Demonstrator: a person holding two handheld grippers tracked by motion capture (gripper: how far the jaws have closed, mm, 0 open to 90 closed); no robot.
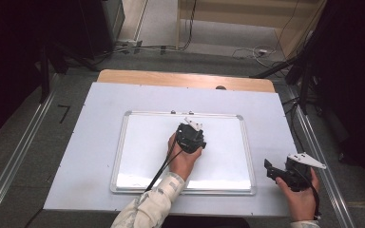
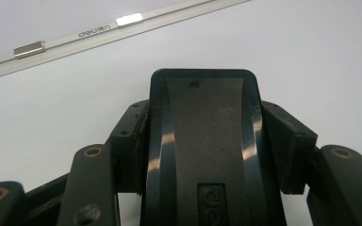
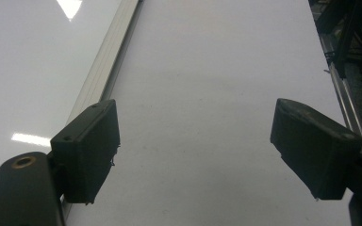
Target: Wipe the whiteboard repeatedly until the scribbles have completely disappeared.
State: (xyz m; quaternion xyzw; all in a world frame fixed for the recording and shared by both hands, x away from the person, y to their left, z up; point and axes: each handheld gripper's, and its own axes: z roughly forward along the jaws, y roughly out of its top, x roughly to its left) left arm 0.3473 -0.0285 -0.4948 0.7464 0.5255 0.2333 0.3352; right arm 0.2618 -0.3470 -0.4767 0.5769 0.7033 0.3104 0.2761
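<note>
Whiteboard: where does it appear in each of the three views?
High view: whiteboard lies at the middle of the table.
Left gripper view: it spreads behind the black eraser.
Right gripper view: it lies at the left edge.
Shared landmark: its silver frame.

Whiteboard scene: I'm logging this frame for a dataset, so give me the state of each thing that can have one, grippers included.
Whiteboard: flat on the table, no writing on its surface.
Eraser: black, clamped between the jaws, over the whiteboard.
Left gripper: shut on the eraser, above the middle of the board.
Right gripper: open, nothing between the jaws, right of the board's frame.
Two metal clips: on the board's frame.
</note>
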